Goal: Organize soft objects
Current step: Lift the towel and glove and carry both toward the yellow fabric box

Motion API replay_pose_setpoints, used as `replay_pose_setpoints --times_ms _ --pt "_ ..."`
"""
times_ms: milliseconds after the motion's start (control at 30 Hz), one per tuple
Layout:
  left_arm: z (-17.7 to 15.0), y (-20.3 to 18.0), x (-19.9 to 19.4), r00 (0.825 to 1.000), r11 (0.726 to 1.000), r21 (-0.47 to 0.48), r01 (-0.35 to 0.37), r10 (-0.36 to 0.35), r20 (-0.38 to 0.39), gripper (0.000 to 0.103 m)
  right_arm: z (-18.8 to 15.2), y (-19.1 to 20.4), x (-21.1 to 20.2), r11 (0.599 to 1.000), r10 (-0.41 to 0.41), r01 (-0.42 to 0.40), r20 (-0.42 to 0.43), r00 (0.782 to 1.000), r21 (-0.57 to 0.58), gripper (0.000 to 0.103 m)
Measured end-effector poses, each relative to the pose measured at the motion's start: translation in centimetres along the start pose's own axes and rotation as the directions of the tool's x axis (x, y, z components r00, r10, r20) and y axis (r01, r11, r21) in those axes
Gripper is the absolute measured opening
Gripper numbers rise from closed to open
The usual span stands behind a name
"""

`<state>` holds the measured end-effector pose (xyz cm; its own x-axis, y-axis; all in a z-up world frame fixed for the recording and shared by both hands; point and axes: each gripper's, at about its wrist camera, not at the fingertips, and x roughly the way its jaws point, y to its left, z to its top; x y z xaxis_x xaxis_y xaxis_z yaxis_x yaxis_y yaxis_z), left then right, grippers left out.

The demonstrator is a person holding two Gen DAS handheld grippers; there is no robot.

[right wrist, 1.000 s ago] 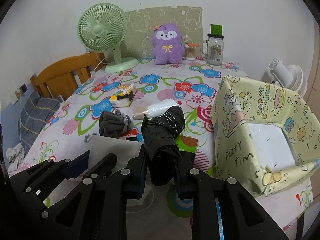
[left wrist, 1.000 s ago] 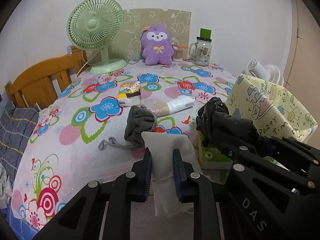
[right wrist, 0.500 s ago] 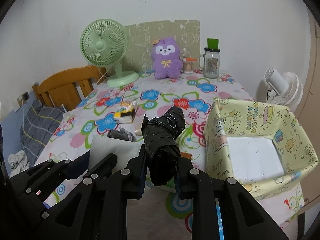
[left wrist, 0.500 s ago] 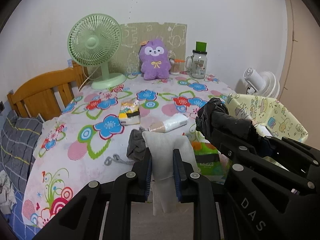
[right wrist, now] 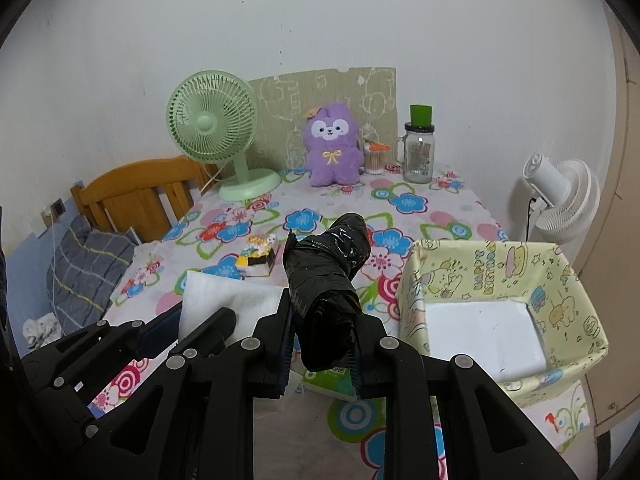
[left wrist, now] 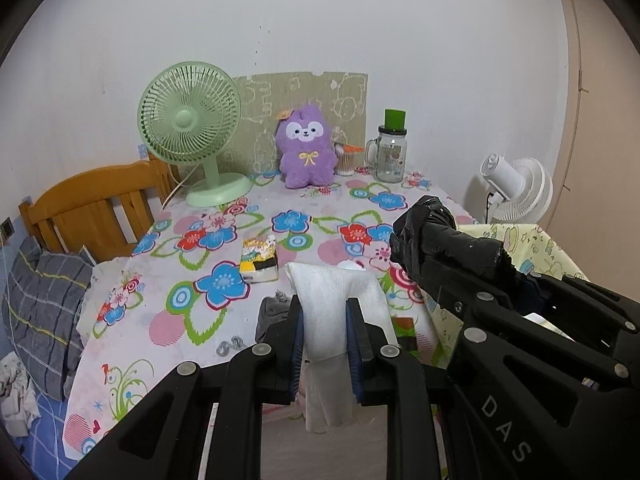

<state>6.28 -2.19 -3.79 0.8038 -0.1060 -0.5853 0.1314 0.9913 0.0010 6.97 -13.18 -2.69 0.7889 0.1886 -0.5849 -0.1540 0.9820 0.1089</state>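
Observation:
My left gripper [left wrist: 323, 334] is shut on a white cloth [left wrist: 332, 300] and holds it above the table's front edge. The cloth also shows in the right wrist view [right wrist: 224, 296]. My right gripper [right wrist: 320, 344] is shut on a black plastic bundle [right wrist: 326, 276], also seen in the left wrist view [left wrist: 444, 240]. A yellow cartoon-print box [right wrist: 560, 280] stands open at the front right, with a white bottom [right wrist: 484, 332]. A grey cloth [left wrist: 272, 314], a tissue pack [left wrist: 259, 258] and a green packet [right wrist: 332, 380] lie on the table.
At the back of the flowered table [left wrist: 192, 280] stand a green fan [left wrist: 192, 132], a purple plush [left wrist: 306, 146] and a glass jar [left wrist: 390, 152]. A wooden chair [left wrist: 92, 208] is at the left. A white fan [left wrist: 516, 188] stands at the right.
Both grippers have risen and pulled back from the table with their loads. The table now sits lower and farther in both views, and the box's inside shows more fully.

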Motion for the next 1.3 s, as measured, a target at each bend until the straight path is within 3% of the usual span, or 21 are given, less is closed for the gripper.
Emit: replay_pose_setpoints --times_ms 567,1300 --pt "2.3 -4.5 -1.0 0.999 1.000 0.024 0.020 -0.021 0.049 0.018 1.6 -4.2 -2.6 0.999 -0.020 0.019 0.043 0.999 0.027 0.026" --pt "4.5 -11.3 -0.3 0.990 0.989 0.102 0.111 -0.119 0.078 0.018 2.5 -10.7 -4.8 0.991 -0.112 0.105 0.085 0.990 0.088 0.026"
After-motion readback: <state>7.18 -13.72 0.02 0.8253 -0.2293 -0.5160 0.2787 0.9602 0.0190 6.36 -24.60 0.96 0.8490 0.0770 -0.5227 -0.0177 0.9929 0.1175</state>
